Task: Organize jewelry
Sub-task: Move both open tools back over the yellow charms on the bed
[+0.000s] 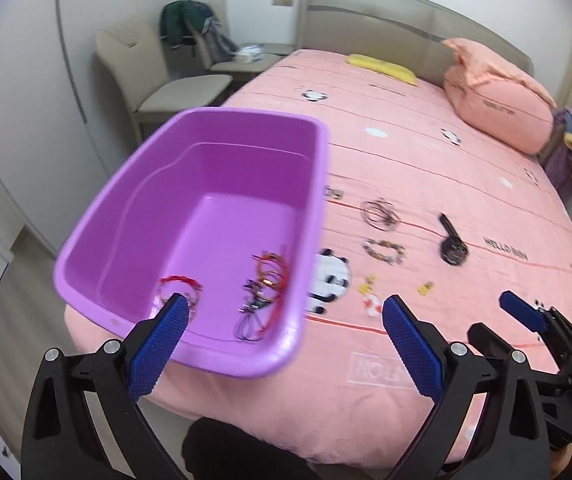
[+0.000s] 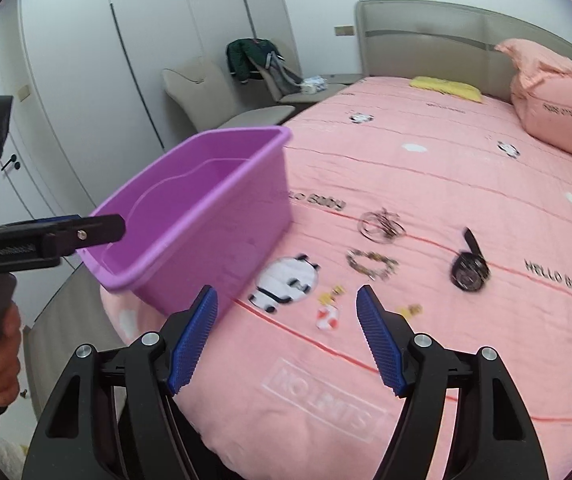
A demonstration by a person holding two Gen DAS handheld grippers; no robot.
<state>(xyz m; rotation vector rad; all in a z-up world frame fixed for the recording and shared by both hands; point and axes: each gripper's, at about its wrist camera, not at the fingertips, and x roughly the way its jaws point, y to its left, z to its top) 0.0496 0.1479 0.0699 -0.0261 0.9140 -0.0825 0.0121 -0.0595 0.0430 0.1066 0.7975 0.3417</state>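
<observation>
Pink bed (image 1: 425, 168) holds purple bin (image 1: 134, 216), watch (image 1: 451, 246), bracelets (image 1: 383, 250).

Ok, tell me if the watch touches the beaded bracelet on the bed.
Apart. The right wrist view shows bare pink sheet between the watch and the beaded bracelet.

Bin (image 1: 110, 216): purple.
Bedsheet (image 1: 425, 168): pink with panda prints and red lines.
Pillow (image 1: 497, 104): pink.
Watch (image 2: 467, 270): black.
Hand-held gripper pads (image 2: 194, 344): blue, textured.
</observation>
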